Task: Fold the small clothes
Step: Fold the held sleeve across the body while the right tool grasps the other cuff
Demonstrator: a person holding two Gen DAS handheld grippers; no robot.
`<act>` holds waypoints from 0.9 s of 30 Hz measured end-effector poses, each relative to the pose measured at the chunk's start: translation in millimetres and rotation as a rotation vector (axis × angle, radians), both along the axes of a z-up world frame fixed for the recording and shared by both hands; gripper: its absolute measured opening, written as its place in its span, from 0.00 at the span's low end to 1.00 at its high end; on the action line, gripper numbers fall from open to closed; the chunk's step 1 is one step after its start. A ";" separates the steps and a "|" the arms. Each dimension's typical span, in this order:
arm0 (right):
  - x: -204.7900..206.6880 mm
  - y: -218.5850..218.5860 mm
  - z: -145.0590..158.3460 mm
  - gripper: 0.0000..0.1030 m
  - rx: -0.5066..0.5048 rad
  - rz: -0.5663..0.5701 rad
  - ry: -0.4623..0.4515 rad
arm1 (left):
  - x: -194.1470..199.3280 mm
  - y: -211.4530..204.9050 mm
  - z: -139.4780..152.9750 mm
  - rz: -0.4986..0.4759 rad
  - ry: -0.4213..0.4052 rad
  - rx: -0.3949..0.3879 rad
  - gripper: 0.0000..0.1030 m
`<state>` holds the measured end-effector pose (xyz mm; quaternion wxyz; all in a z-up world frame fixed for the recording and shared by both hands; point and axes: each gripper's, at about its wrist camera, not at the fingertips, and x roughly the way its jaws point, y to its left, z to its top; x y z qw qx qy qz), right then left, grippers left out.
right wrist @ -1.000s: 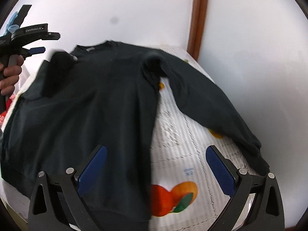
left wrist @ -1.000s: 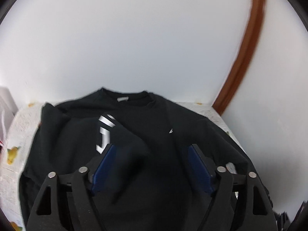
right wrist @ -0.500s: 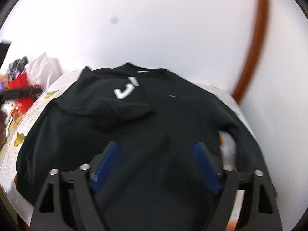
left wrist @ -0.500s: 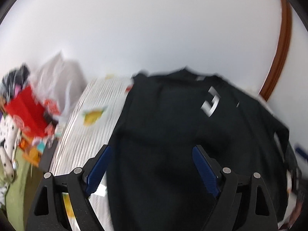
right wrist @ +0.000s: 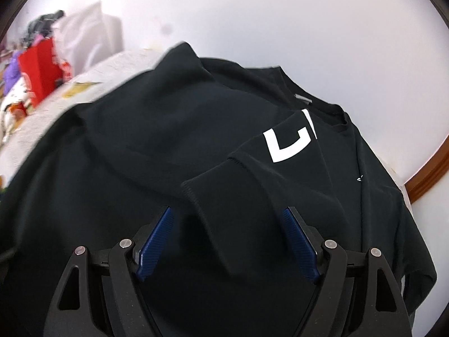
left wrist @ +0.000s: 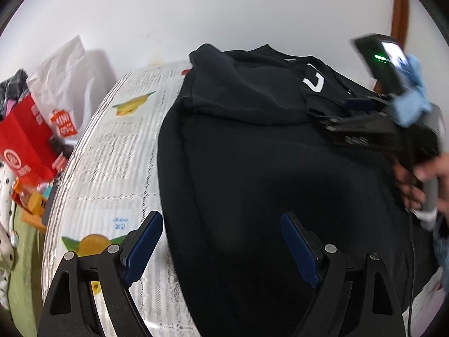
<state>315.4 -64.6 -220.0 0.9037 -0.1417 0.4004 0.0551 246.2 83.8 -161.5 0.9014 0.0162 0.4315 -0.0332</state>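
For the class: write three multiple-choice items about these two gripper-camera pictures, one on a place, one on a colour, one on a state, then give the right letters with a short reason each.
1. Where does the sweatshirt lie?
A. on the patterned tablecloth
B. in the red bag
C. hung on the wall

2. What colour is the printed mark on the folded-over sleeve?
A. red
B. white
C. yellow

3. How does the left hand-held gripper stand?
A. clamped on the sleeve
B. shut on nothing
C. open above the sweatshirt's edge

Key: 1 A, the black cloth spreads over the fruit-printed tablecloth. 2 B, the mark shows plain white on black. 3 C, its blue pads stand wide apart with nothing pinched between them.
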 end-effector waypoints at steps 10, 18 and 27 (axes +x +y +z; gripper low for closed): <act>2.5 -35.1 31.8 0.10 0.130 0.070 -0.023 | 10.7 12.9 -20.7 0.048 0.032 -0.057 0.82; 5.0 -157.9 115.3 0.09 0.281 -0.128 -0.155 | 11.7 10.4 -24.5 0.054 0.026 -0.033 0.87; 16.8 -263.9 118.0 0.09 0.405 -0.303 -0.130 | 14.8 11.5 -26.3 0.063 0.029 -0.020 0.90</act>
